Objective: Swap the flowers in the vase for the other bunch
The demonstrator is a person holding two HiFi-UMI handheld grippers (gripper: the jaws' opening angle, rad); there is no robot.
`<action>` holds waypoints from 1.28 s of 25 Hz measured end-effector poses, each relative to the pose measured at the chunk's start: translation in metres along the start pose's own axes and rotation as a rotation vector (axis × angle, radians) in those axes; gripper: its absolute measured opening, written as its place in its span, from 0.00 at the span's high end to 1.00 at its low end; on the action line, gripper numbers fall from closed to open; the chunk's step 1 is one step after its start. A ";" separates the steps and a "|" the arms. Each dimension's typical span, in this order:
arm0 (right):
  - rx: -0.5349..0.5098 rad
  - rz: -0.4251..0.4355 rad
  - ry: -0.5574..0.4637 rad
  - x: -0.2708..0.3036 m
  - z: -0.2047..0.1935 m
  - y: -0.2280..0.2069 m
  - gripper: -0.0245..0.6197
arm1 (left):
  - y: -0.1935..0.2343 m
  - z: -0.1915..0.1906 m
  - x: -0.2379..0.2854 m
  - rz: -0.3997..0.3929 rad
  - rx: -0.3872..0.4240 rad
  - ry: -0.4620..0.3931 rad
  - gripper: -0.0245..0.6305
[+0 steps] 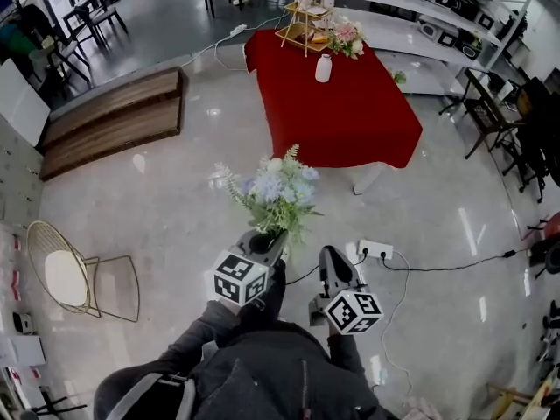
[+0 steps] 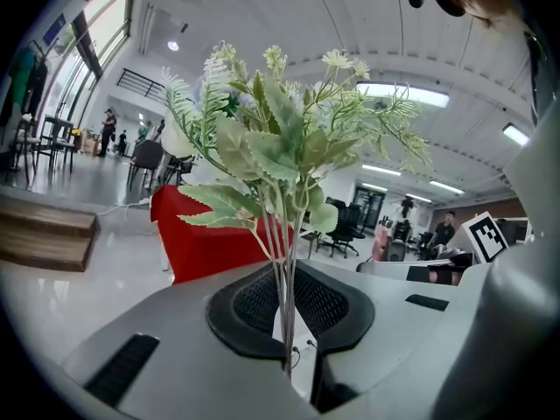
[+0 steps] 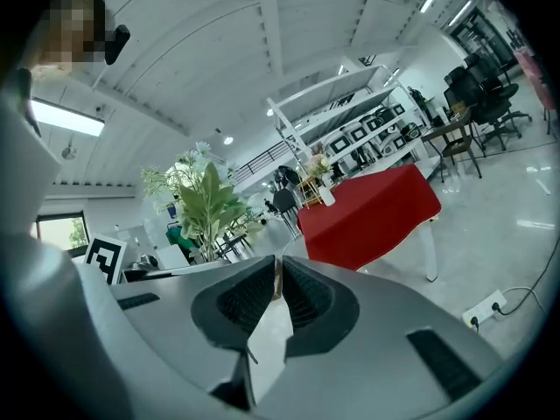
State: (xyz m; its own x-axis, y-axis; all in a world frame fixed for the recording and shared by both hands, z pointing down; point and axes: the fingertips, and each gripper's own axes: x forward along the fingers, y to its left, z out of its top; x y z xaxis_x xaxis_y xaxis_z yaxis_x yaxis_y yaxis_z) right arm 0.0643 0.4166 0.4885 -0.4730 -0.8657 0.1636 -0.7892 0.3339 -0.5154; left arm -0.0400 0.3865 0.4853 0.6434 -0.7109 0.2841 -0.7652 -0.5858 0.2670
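Note:
My left gripper (image 1: 265, 241) is shut on the stems of a bunch of pale blue and white flowers (image 1: 277, 191) with green leaves, held upright over the floor. In the left gripper view the thin stems (image 2: 286, 318) run down between the closed jaws. My right gripper (image 1: 334, 266) is beside it, shut and empty (image 3: 277, 280). Ahead stands a red-clothed table (image 1: 350, 112) with a white vase (image 1: 323, 68) on it. No flowers show in the vase. A pink bunch (image 1: 347, 36) lies at the table's far end.
A gold tiered rack (image 1: 306, 20) stands by the pink bunch. On the floor are a power strip (image 1: 374, 250) with cables, a low wooden platform (image 1: 114, 112) at the left and a wire chair (image 1: 74, 274). White shelves (image 1: 429, 11) and dark chairs (image 1: 494, 112) line the right.

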 end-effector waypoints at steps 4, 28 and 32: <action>-0.003 -0.001 -0.003 0.024 0.020 -0.008 0.92 | 0.012 0.017 0.019 -0.001 -0.009 -0.005 0.92; -0.018 -0.011 0.008 0.183 0.089 -0.052 0.92 | 0.123 0.086 0.120 0.011 -0.028 -0.006 0.92; -0.015 -0.016 0.007 0.206 0.098 -0.059 0.92 | 0.138 0.096 0.135 0.011 -0.029 -0.011 0.92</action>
State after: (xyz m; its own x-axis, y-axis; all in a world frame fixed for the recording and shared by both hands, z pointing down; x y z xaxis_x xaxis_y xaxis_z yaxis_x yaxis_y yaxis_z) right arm 0.0519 0.1825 0.4702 -0.4633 -0.8682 0.1776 -0.8024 0.3258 -0.5000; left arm -0.0608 0.1719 0.4723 0.6346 -0.7216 0.2769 -0.7710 -0.5666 0.2906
